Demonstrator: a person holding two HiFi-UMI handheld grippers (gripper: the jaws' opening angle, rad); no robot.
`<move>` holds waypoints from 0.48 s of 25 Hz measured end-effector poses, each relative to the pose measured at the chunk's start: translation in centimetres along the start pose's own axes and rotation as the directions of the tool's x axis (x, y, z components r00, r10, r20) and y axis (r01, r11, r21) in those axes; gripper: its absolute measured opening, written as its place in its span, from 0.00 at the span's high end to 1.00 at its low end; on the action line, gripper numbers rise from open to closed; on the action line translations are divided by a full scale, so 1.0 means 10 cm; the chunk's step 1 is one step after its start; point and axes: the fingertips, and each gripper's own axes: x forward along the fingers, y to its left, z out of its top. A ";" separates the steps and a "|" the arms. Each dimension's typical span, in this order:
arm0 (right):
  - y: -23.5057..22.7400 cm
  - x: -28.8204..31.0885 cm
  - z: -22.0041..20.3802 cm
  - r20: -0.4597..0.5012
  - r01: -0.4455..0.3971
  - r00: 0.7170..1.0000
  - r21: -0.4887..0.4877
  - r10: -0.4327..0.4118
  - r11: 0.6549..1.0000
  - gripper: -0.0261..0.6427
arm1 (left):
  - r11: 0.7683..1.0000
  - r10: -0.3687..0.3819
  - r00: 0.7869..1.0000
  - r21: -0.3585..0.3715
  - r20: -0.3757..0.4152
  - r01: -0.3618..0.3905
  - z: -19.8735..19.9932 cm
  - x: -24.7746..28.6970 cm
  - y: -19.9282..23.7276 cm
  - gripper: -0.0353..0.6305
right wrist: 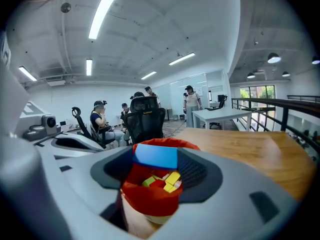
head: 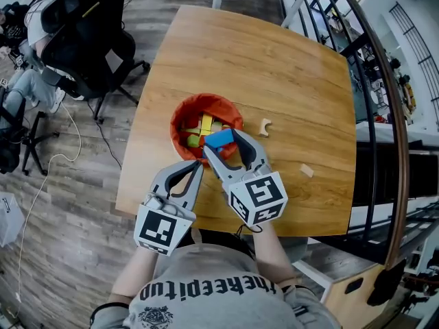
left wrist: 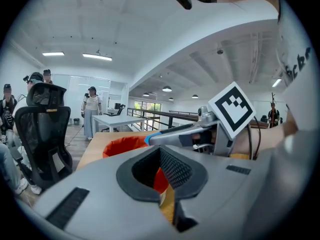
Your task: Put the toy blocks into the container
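Above the orange container [head: 184, 112], fingers of the right gripper [head: 221, 142] clamp a blue block [right wrist: 155, 155], those of the left gripper [head: 198, 164] closed on nothing; released near the rim, it could bounce onto the counter [head: 274, 67].

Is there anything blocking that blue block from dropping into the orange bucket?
Nothing visible does. The right gripper holds the blue block at the open mouth of the orange container, with only other blocks lying inside it.
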 end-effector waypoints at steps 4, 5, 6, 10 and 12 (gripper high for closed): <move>-0.01 0.03 0.00 -0.003 0.003 1.000 0.007 -0.003 1.000 0.54 | 1.000 -0.002 1.000 0.002 0.001 0.002 0.00 0.01 0.01 0.93; -0.01 0.04 -0.02 -0.007 0.001 1.000 0.008 -0.001 1.000 0.54 | 1.000 -0.003 1.000 0.000 -0.001 0.003 0.00 0.02 0.02 0.93; -0.01 0.05 -0.03 -0.010 -0.002 1.000 0.010 0.002 1.000 0.54 | 1.000 -0.003 1.000 -0.002 -0.002 0.003 -0.01 0.02 0.02 0.93; 0.01 0.04 -0.02 -0.002 -0.011 1.000 0.018 0.011 1.000 0.54 | 1.000 -0.001 1.000 0.000 -0.005 0.001 -0.02 0.02 0.02 0.93; 0.01 0.04 0.00 0.002 -0.009 1.000 0.017 0.009 1.000 0.54 | 1.000 -0.001 1.000 -0.003 -0.005 0.001 -0.02 0.01 0.03 0.93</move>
